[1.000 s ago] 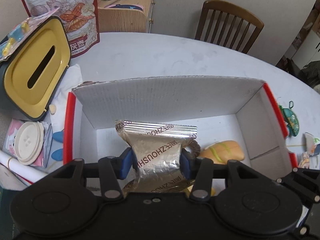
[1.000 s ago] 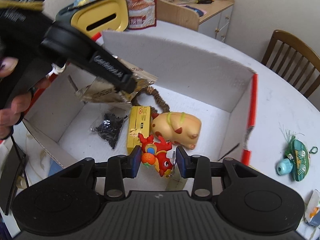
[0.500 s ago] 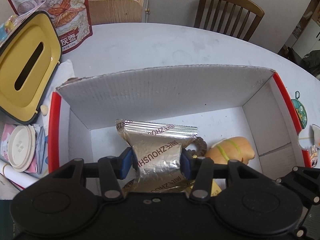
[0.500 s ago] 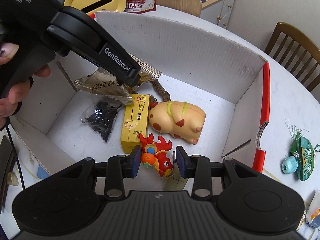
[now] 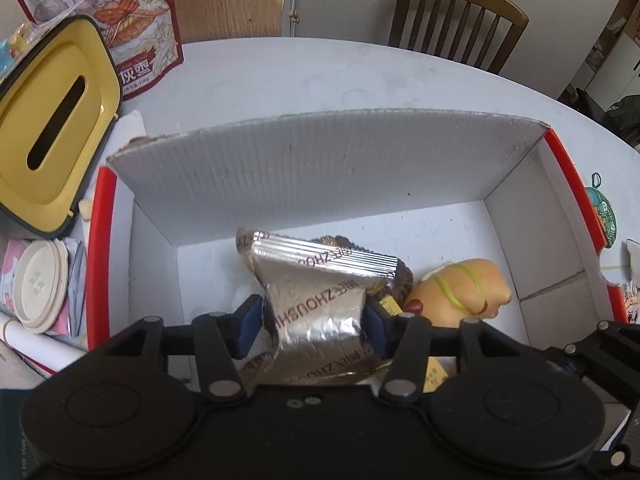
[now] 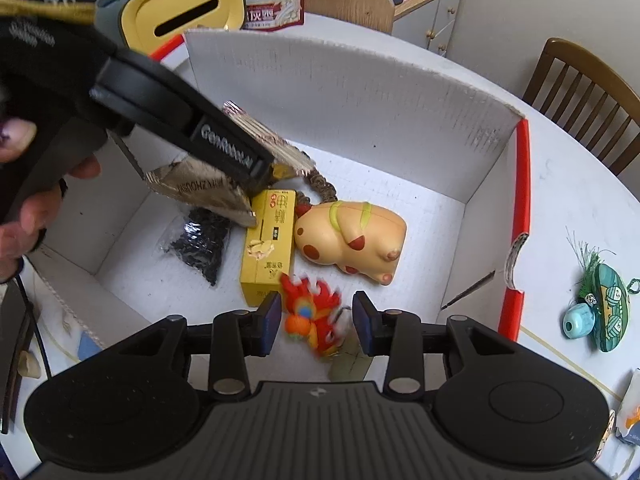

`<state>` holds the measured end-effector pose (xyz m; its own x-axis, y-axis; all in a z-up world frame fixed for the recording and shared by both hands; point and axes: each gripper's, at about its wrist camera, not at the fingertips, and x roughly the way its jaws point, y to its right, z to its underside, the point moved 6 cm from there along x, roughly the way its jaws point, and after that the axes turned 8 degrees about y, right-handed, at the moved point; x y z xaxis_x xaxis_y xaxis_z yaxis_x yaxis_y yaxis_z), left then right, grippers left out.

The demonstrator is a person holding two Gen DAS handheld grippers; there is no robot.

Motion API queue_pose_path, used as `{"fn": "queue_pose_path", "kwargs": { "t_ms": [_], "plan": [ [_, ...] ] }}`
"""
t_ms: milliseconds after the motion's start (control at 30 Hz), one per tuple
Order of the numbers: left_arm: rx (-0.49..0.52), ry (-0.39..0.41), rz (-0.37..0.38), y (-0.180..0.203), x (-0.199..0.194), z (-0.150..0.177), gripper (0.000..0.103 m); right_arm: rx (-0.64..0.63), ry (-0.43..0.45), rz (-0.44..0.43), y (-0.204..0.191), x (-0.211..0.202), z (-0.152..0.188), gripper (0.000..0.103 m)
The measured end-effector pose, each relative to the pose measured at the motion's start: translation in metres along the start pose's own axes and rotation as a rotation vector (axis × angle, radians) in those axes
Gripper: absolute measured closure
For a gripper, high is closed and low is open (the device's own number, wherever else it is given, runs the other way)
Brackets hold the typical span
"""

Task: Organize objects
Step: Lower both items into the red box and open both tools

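Both grippers hung over an open white cardboard box [image 5: 320, 168] with red-edged flaps, which stood on a round white surface [image 5: 320, 76].

The left gripper [image 5: 312, 322] pointed steeply down into the box with a silver foil packet [image 5: 320, 300] between its blue pads. Its jaws were opening; the left pad stood just clear of the foil and the right one seemed at most to brush it, so the packet looked released rather than clamped. In the right wrist view the same packet [image 6: 200, 192] hung tilted above the box floor, over a small bag of black bits [image 6: 200, 244] and the end of a yellow carton [image 6: 270, 240].

The right gripper [image 6: 316, 322] was also opening. A red and orange toy [image 6: 316, 320], blurred, sat between its pads with clear gaps on both sides, so it was not gripped. The toy lay near the box's front wall, just beside the lower end of the yellow carton.

A tan toy animal [image 6: 352, 236] with red spots and a green stripe lay on its side to the right of the carton, a brown braided cord [image 6: 320, 188] behind it.

Outside the box, a yellow-lidded tissue holder [image 5: 52, 120] and a printed snack bag [image 5: 120, 20] stood toward the surface's far left edge. A green and blue charm [image 6: 600, 312] lay near its right edge. A wooden chair [image 5: 456, 16] stood beyond the far edge.
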<state>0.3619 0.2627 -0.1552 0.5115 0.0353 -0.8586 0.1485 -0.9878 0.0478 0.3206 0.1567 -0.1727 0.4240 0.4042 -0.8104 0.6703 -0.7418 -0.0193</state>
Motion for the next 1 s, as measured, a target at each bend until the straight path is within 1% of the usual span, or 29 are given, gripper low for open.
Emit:
{"fn": "queue_pose_path", "kwargs": {
  "t_ms": [67, 133, 233, 367, 500, 533, 633, 733, 800, 933, 1000],
  "plan": [
    [0.0, 0.005, 0.0, 0.001, -0.002, 0.001, 0.042, 0.004, 0.016, -0.002, 0.0, -0.005, -0.001, 0.054],
    [0.002, 0.013, -0.001, 0.002, -0.006, 0.002, 0.04, 0.012, 0.026, -0.003, 0.001, -0.01, -0.001, 0.052],
    [-0.001, 0.025, 0.004, 0.004, -0.012, 0.003, 0.039, 0.028, 0.038, -0.005, 0.003, -0.017, -0.001, 0.052],
    [0.004, 0.047, 0.008, 0.009, -0.024, 0.005, 0.032, 0.046, 0.064, -0.011, 0.005, -0.031, -0.003, 0.052],
    [0.012, 0.071, 0.011, 0.013, -0.039, 0.007, 0.029, 0.064, 0.092, -0.018, 0.008, -0.046, -0.004, 0.052],
    [0.013, 0.079, 0.013, 0.014, -0.043, 0.007, 0.028, 0.068, 0.099, -0.021, 0.009, -0.049, -0.003, 0.051],
    [0.022, 0.11, 0.005, 0.016, -0.056, 0.007, 0.025, 0.075, 0.119, -0.026, 0.012, -0.06, -0.003, 0.046],
    [0.026, 0.14, 0.007, 0.019, -0.069, 0.008, 0.023, 0.089, 0.14, -0.032, 0.014, -0.071, -0.004, 0.046],
    [0.026, 0.161, 0.012, 0.022, -0.079, 0.009, 0.018, 0.099, 0.156, -0.044, 0.016, -0.078, -0.004, 0.046],
    [0.021, 0.193, 0.017, 0.025, -0.097, 0.014, 0.018, 0.104, 0.19, -0.059, 0.017, -0.094, -0.005, 0.046],
    [0.014, 0.208, 0.018, 0.026, -0.104, 0.017, 0.017, 0.097, 0.209, -0.062, 0.017, -0.102, -0.006, 0.042]
  ]
}}
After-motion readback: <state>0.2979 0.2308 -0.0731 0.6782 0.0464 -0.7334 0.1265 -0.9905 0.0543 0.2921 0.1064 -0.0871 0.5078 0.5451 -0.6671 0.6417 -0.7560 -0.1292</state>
